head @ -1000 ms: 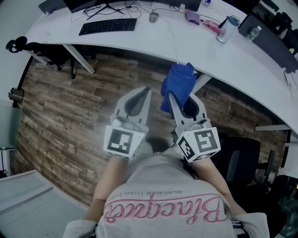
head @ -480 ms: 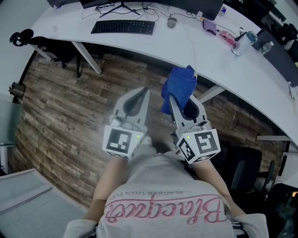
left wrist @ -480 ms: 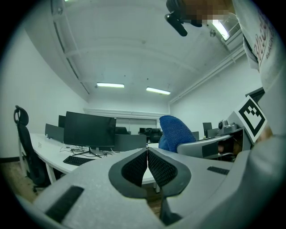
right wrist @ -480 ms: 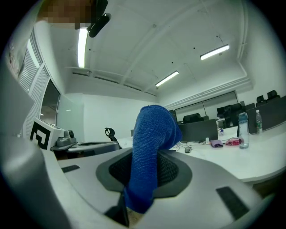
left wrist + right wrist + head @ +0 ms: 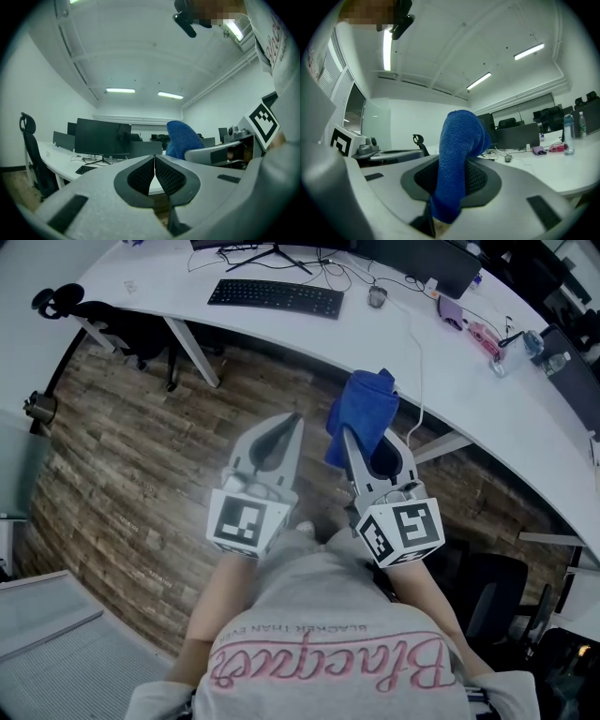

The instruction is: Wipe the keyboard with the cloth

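The keyboard (image 5: 277, 296) is lying on the white desk (image 5: 431, 362), well apart from both grippers, which are hovering over the wooden floor (image 5: 131, 465). The left gripper (image 5: 292, 421) is pressing its jaws together, pads meeting with nothing between them. Just beside it, the right gripper (image 5: 362, 439) is clamping its jaws on the blue cloth (image 5: 364, 407), which is bunching up above the fingertips and hanging down between the pads (image 5: 480, 178).
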Demonstrator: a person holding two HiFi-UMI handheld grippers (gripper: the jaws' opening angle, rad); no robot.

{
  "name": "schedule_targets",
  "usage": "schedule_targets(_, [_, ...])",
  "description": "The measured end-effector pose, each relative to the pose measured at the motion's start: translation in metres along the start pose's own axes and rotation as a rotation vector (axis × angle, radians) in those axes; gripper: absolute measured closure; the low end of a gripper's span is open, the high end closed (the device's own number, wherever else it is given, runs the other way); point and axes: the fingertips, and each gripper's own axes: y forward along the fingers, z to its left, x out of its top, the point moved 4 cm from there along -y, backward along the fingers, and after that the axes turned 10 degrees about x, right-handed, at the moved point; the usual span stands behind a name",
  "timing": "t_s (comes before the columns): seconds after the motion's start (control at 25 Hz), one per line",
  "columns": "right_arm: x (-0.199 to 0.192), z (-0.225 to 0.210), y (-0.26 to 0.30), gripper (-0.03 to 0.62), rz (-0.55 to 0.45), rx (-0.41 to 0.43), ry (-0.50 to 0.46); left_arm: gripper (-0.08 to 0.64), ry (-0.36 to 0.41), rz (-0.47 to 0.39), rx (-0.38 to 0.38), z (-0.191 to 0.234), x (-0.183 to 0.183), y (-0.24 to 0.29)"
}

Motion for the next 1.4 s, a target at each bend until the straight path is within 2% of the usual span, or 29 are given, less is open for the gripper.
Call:
schedule_targets(0.48, [0.001,0.012,0.04,0.492,0.014,0.072,-0.01,0.554,-0.042,-0.006,0.082,0.034,-0.006,-0.007])
schedule_targets(0.76, [-0.01,0.017,0.072,0.492,0.057,0.146,-0.002,0.554,-0.069,0.005,0.155,0.064,-0.015,-0.001])
schedule_targets(1.08, [-0.013,0.018,0.134,0.492,0.076,0.227,0.003,0.554,-0.071,0.016,0.218,0.115,-0.025,0.021])
schedule_targets(1.24, [-0.009,0.012,0.169,0.492,0.076,0.241,0.006,0.554,-0.044,0.005,0.225,0.14,-0.018,0.04])
schedule_targets(1.4, [-0.004,0.01,0.205,0.492,0.071,0.27,0.006,0.554,-0.062,0.02,0.243,0.167,-0.015,0.057])
